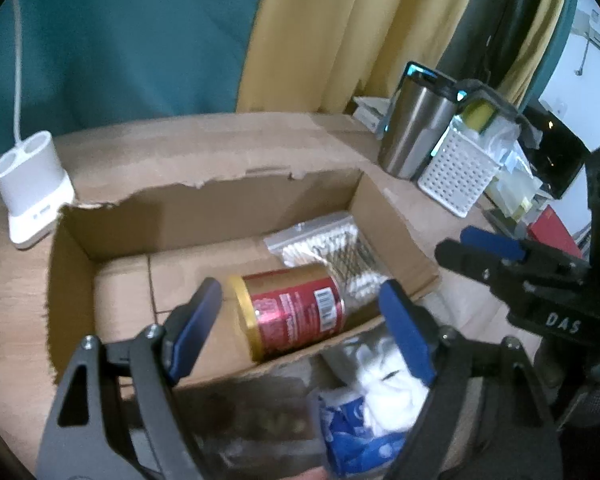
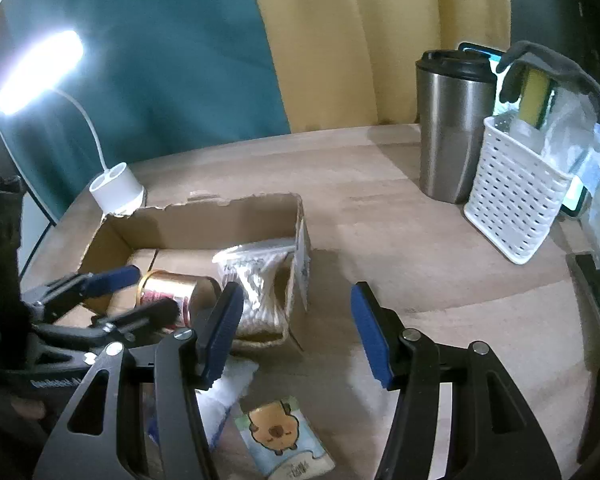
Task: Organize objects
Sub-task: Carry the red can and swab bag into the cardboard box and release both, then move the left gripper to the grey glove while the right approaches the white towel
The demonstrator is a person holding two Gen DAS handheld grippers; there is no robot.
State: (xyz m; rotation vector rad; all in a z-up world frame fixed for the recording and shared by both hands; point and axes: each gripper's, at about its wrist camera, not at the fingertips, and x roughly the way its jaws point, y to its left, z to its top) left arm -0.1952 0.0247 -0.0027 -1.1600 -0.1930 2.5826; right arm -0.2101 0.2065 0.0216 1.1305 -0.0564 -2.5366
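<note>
Left gripper [image 1: 300,312], black frame with blue pads, stands wide at lower centre of my left wrist view, jaws apart and pressing on nothing. Between the pads, farther off, I see the red-and-gold cylindrical can [image 1: 290,314] lying on its side in the open brown cardboard box [image 1: 172,216] with the torn rim. Just beyond the can, in the box's right-hand corner, lies the clear zip bag of cotton swabs [image 1: 332,252].

Below the box's near wall, at lower right of that view, a white-and-blue crumpled packet [image 1: 364,420] lies on the table, partly behind the right finger.

Right gripper [image 2: 298,328], same build, is partly spread with nothing between its pads; bare wooden tabletop [image 2: 380,208] shows in the gap. Bottom centre of the right wrist view: a small pale-blue packet printed with a brown cartoon animal [image 2: 280,436], flat on the table.

Farther out, upper right: a stainless steel tumbler with black lid [image 2: 452,128], just beside a white perforated plastic basket [image 2: 512,204]. Upper left: a white lamp base [image 2: 118,192], lamp lit.
</note>
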